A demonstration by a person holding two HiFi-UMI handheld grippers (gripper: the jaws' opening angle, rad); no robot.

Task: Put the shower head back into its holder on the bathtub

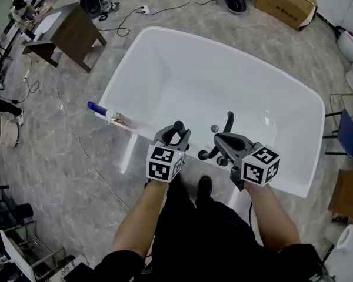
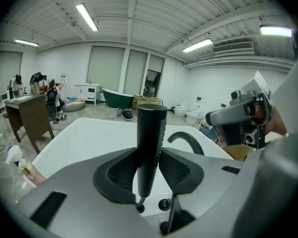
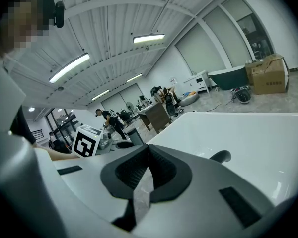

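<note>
At the near rim of the bathtub (image 1: 142, 37): we bring the shower head (image 2: 150, 133), clamped upright in left gripper (image 2: 149, 155); right gripper (image 3: 148, 151) closed, empty. Next: seat it in its holder.

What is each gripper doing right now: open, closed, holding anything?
Left gripper: closed on the black shower head handle, held upright over the bathtub.
Right gripper: closed, jaws meeting at the tips, nothing between them.

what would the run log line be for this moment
left gripper: shut on shower head | right gripper: shut, empty | both: at bathtub near rim, by faucet
</note>
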